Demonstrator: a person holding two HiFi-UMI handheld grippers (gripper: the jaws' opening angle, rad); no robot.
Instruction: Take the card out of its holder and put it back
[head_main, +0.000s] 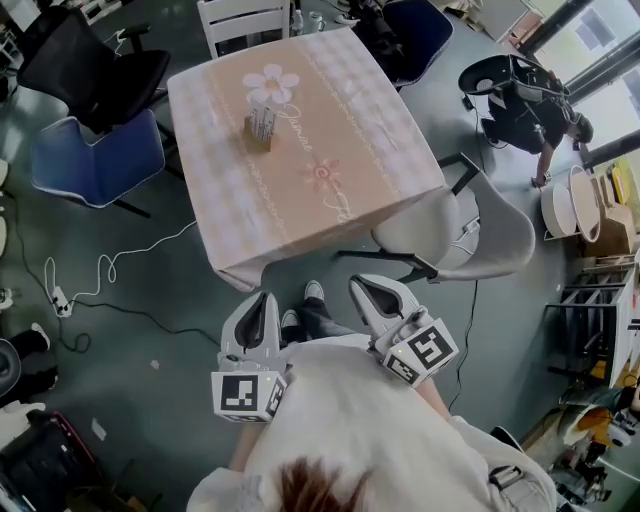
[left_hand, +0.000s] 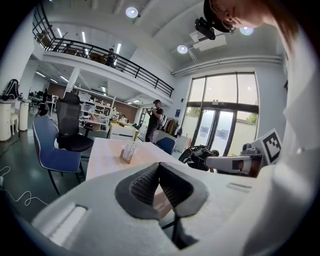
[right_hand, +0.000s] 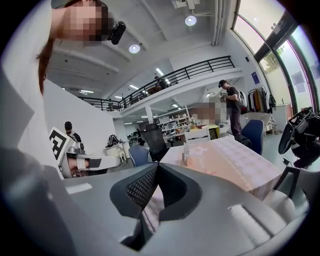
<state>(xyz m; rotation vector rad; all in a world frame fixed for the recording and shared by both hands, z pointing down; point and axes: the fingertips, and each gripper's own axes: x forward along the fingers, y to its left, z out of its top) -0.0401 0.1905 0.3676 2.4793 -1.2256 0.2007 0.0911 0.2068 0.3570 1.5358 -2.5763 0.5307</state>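
I am standing back from the tabletop, holding both tools up near my chest. My left hand-held gripper is showing its jaws pressed together at the tips with nothing between them, and my right hand-held gripper is doing the same, closed and empty.

The card is sitting upright in its holder near the far end of the checked cloth, beside the printed flower and well apart from both tools. From the left gripper view I am seeing it as a small upright thing on the cloth.

I am expecting the card to be thin, light and a bit bendy, and probably slick on its faces. So I am planning to pinch it flat across the upper part that is standing clear of the holder, and to pull straight up. The holder is looking small and light too, so I am reckoning it may tip or slide along with the card. I am thinking of steadying its base with the other tool. Whether the slot is gripping tightly, I cannot tell from here.
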